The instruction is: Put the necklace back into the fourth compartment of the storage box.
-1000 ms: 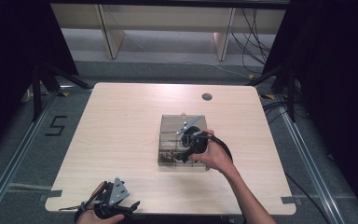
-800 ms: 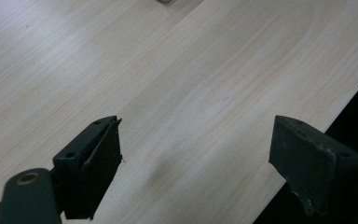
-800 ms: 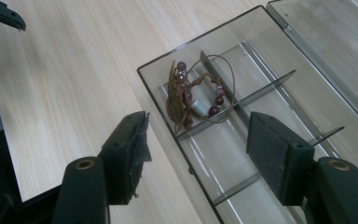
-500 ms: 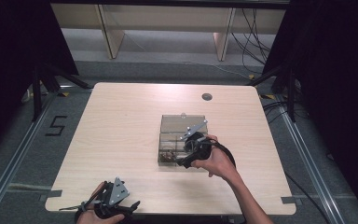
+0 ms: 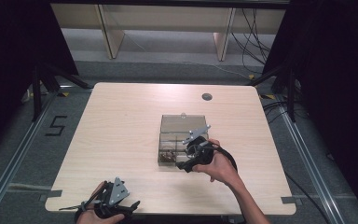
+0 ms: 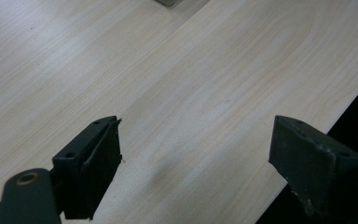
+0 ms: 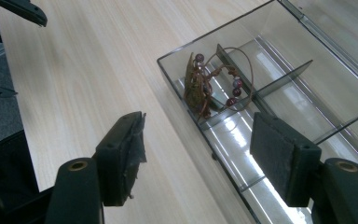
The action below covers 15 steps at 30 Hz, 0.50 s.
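Smoked clear plastic forms the organizer box (image 7: 279, 60) that sits near the middle of the pale wood table (image 5: 121, 121), its hinged lid (image 5: 182, 123) laid open on the far side. A beaded cord bracelet (image 7: 212, 84) with dark red beads and a brownish tassel is seen in the front left compartment of the box, draped partly over a thin divider (image 7: 233, 60). In the high view the same bracelet (image 5: 168, 154) shows as a small dark tangle.

The bracelet is judged to be light, limp and easily snagged; the cord would sag and swing when lifted, and the beads would slip on flat pads. A hold across the bunched tassel and cord, where the strands gather, is judged safer than a pinch on 1 bead. The divider is thin and could be knocked or flexed by a careless approach.

The right gripper (image 7: 198, 151) is held low over the near edge of the box, tilted forward and down, with the bracelet just ahead of it. Its 2 jaws stand apart, have just been opening, and nothing is seen between them. The right hand (image 5: 221, 164) is wrapped around the gripper body from the near side.

The left gripper (image 6: 196, 163) is kept at the near left edge of the table, well apart from the box, its jaws wide apart and holding nothing.
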Each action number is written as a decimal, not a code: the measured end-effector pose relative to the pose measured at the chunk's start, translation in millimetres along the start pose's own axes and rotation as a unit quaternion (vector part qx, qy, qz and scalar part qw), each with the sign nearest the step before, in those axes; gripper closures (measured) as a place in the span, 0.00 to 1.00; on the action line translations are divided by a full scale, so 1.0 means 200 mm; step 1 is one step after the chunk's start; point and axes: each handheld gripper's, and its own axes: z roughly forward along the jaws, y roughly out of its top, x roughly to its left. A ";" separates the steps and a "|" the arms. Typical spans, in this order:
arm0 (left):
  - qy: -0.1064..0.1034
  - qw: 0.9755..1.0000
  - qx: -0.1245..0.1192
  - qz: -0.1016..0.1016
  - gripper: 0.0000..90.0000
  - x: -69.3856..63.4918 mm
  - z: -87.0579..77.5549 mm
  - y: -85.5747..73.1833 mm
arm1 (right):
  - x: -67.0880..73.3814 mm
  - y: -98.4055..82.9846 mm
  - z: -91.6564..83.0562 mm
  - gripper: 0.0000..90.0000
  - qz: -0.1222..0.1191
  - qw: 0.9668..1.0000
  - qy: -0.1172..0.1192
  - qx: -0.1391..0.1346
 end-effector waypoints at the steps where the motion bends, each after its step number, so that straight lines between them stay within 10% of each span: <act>1: 0.000 1.000 0.000 -0.001 0.18 0.00 0.00 0.00 | 0.00 0.00 0.00 0.40 0.000 1.000 0.000 0.000; 15: 0.001 1.000 -0.002 -0.009 0.18 -0.01 0.00 0.00 | 0.04 -0.04 0.00 0.40 -0.016 1.000 0.012 -0.011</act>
